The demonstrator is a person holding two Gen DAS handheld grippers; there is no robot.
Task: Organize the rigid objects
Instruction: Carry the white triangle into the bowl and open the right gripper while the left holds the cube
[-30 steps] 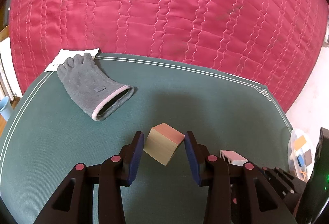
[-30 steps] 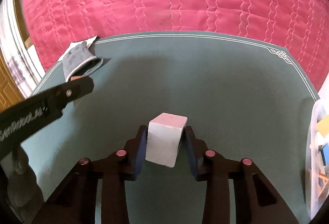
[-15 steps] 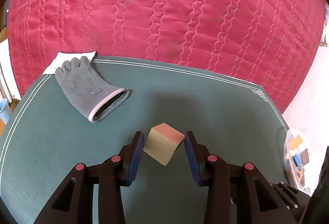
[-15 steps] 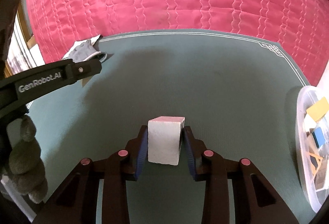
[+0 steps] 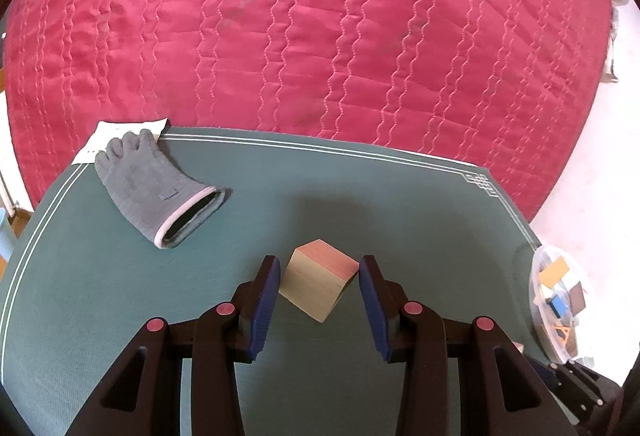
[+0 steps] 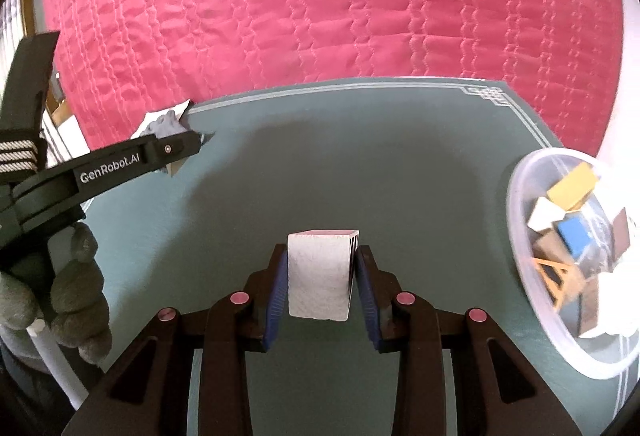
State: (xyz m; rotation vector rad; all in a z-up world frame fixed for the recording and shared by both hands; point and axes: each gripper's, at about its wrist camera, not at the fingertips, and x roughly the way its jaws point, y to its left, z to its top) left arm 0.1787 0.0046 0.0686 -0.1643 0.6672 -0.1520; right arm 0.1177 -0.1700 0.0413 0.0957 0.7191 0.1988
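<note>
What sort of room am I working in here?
Probably a bedroom at home: a green mat lies beside a red quilt that looks like a bedspread, with a glove and a tub of blocks.

A quilted magenta bedspread (image 5: 320, 28) with wavy stitched lines; a dark green table mat (image 5: 360, 188) bordered by pale double lines; a grey knitted glove (image 5: 148, 188) cuffed in pink.

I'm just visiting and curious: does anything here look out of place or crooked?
The wooden block sits cornerwise, tilted, in the left gripper. A grey glove lies on the green table, the only soft thing among the blocks.
</note>
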